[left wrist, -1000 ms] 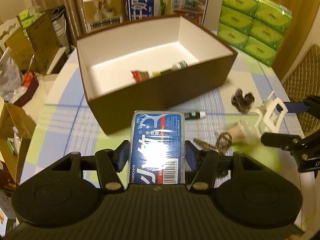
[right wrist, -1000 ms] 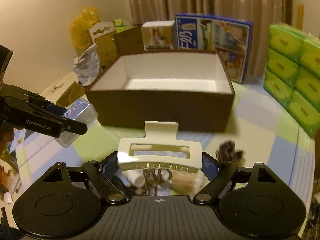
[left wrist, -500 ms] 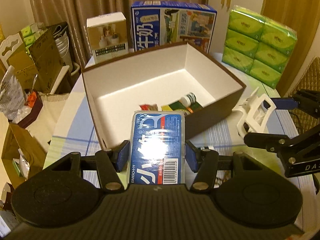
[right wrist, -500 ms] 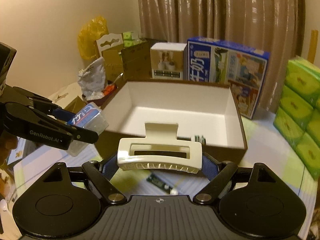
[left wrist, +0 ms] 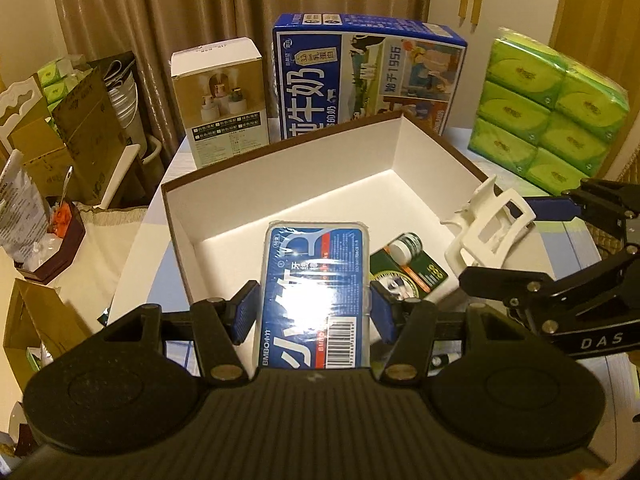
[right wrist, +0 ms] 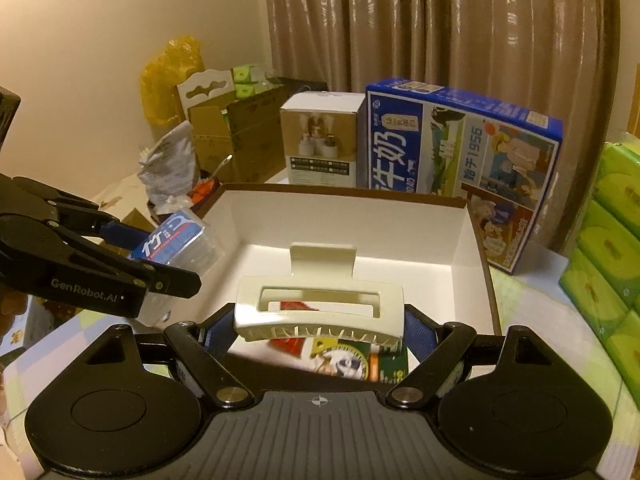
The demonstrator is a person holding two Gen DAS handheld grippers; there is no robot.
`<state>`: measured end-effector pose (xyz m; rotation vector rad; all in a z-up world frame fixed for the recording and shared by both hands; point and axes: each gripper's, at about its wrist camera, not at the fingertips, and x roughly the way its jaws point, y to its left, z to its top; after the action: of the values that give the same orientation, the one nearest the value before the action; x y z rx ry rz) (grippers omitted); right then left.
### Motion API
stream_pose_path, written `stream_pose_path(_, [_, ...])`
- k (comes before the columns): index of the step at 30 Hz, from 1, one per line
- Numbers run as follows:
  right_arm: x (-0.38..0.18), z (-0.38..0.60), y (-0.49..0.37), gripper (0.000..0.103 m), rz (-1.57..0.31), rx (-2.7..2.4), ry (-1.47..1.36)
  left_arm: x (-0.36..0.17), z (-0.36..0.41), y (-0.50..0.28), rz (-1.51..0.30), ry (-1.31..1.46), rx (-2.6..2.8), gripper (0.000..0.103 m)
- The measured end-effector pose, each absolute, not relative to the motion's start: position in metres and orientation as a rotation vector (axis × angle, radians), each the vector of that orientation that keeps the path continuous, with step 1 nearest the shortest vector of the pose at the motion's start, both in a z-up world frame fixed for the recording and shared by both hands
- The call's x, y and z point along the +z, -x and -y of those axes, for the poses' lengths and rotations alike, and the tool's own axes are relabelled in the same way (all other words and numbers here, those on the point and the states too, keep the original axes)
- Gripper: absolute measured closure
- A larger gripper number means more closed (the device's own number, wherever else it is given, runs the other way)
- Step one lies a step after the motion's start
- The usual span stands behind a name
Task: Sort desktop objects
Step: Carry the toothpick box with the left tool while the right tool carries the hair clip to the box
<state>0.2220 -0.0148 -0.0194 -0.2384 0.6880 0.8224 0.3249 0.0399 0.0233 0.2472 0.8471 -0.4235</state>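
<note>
My left gripper (left wrist: 314, 312) is shut on a blue-labelled clear floss pick box (left wrist: 316, 292), held over the near wall of the brown box (left wrist: 280, 168) with a white inside. The same floss pick box (right wrist: 176, 240) shows at the left of the right wrist view. My right gripper (right wrist: 320, 330) is shut on a cream hair claw clip (right wrist: 318, 308), which hangs over the box's near right corner; that clip (left wrist: 490, 228) appears in the left wrist view too. Inside the box lie a green packet (left wrist: 416, 272), a small white-capped bottle (left wrist: 404, 246) and a red-and-white packet (right wrist: 290, 344).
Behind the brown box stand a blue milk carton box (left wrist: 368, 80) and a small white product box (left wrist: 222, 100). Green tissue packs (left wrist: 544, 112) are stacked at the right. Cardboard boxes (left wrist: 76, 136) and bags crowd the left beyond the table's edge.
Both grippers have moved forward and a little up with their objects, from over the tablecloth to above the brown box's near edge. The box's contents are now close below them.
</note>
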Motion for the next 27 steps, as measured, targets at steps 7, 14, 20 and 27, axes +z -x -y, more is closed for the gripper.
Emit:
stream_pose_path(7, [-0.033, -0.004, -0.263, 0.021, -0.725, 0.817, 0.232, 0.009, -0.030, -0.367, -0.881, -0.228, -0.422, 0.049])
stream_pose_path(14, [-0.055, -0.028, -0.310, 0.021, -0.806, 0.787, 0.254, -0.017, -0.021, -0.415, -0.950, -0.208, -0.404, 0.049])
stream_pose_path(20, [-0.075, -0.046, -0.341, 0.021, -0.877, 0.769, 0.276, -0.038, -0.013, -0.449, -0.987, -0.230, -0.373, 0.049])
stream_pose_path(27, [-0.099, -0.060, -0.374, 0.021, -0.979, 0.717, 0.302, -0.064, -0.006, -0.482, -1.047, -0.224, -0.319, 0.049])
